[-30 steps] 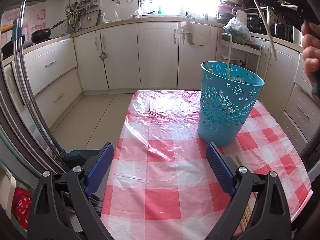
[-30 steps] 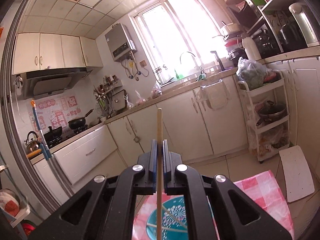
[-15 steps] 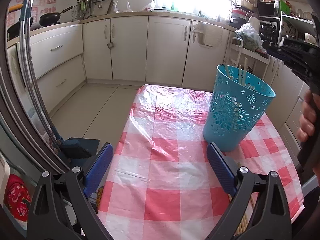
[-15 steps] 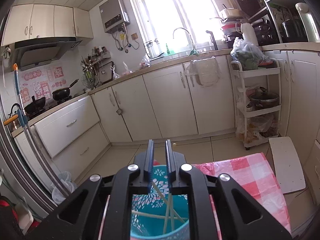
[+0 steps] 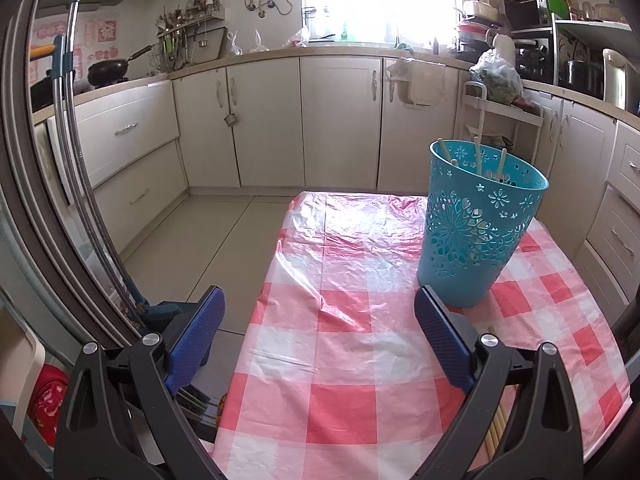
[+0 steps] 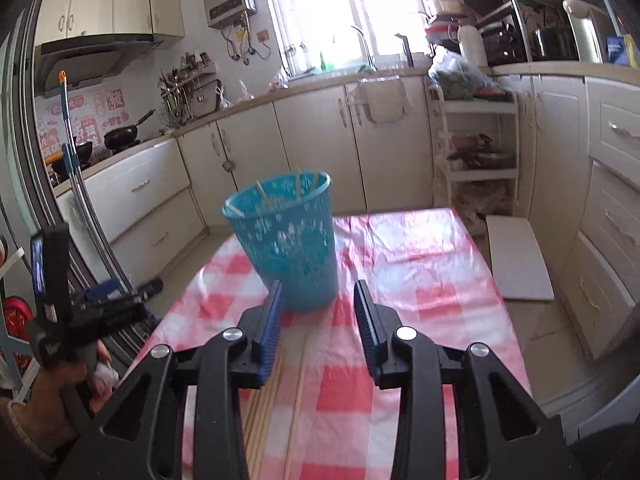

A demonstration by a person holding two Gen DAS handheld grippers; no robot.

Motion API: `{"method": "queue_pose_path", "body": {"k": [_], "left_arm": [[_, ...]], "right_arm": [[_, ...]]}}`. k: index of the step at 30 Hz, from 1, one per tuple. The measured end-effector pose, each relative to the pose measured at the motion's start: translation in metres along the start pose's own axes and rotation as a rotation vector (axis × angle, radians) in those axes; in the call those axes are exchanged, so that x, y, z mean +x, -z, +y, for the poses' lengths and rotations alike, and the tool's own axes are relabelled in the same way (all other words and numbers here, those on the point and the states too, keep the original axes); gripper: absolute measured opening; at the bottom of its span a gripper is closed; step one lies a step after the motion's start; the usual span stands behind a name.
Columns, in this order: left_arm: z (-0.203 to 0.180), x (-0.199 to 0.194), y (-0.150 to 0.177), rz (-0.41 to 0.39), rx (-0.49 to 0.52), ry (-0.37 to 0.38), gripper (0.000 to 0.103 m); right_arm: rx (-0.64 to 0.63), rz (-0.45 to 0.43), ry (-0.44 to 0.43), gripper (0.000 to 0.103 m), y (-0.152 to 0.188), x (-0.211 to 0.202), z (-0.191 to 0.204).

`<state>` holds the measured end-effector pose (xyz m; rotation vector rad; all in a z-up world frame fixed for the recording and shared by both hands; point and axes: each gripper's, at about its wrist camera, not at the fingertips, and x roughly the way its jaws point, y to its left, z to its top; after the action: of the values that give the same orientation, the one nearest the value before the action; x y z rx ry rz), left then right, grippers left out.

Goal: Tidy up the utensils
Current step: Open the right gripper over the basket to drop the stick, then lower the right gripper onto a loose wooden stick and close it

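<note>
1. On the checked table (image 5: 360,360), a blue basket (image 5: 476,232) at two o'clock already holds several chopsticks (image 5: 478,156), tips leaning up past its rim.
2. More loose chopsticks (image 6: 276,408) lie flat under the right gripper (image 6: 318,320), long axis running six to twelve o'clock, so I judge the sorting unfinished.
3. Its jaws have just been opening and pinch nothing; the left gripper (image 5: 320,344) is spread wide, empty.

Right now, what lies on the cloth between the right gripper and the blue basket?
Loose wooden chopsticks lie under the open right gripper; nearer the blue basket only checked tablecloth shows, in the right wrist view.
</note>
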<state>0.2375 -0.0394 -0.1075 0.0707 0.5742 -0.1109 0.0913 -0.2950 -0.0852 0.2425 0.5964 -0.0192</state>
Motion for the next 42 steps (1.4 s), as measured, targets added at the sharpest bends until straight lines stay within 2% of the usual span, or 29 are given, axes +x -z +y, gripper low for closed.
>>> {"method": "queue_pose_path", "body": {"k": [3,8,17,26,29,33,38,42], "left_arm": [[-0.002,-0.005,0.001,-0.017,0.022,0.000,0.092],[0.001,-0.012,0.002,-0.034,0.030,-0.002,0.093],[0.016,-0.014,0.001,-0.028,-0.024,0.008,0.094],[0.017,-0.010,0.004,0.003,-0.032,0.025,0.094],[0.015,-0.008,0.005,0.014,-0.020,0.034,0.094],[0.005,-0.002,0.009,0.057,0.012,0.080,0.094],[-0.015,0.005,0.021,0.143,0.078,0.163,0.094],[-0.034,0.013,0.032,0.231,0.084,0.240,0.094]], "right_arm": [[-0.005,0.075,0.005,0.036,0.015,0.009,0.003],[-0.055,0.144,-0.004,0.036,0.023,0.026,0.015],[-0.078,0.295,0.013,0.033,0.043,0.070,0.026],[-0.100,0.367,0.040,0.028,0.042,0.111,0.031],[-0.111,0.384,0.045,0.023,0.045,0.116,0.030],[-0.135,0.394,0.052,0.006,0.049,0.114,0.027],[-0.127,0.418,0.057,0.006,0.055,0.094,0.022],[-0.116,0.434,0.044,0.006,0.060,0.086,0.018]]}}
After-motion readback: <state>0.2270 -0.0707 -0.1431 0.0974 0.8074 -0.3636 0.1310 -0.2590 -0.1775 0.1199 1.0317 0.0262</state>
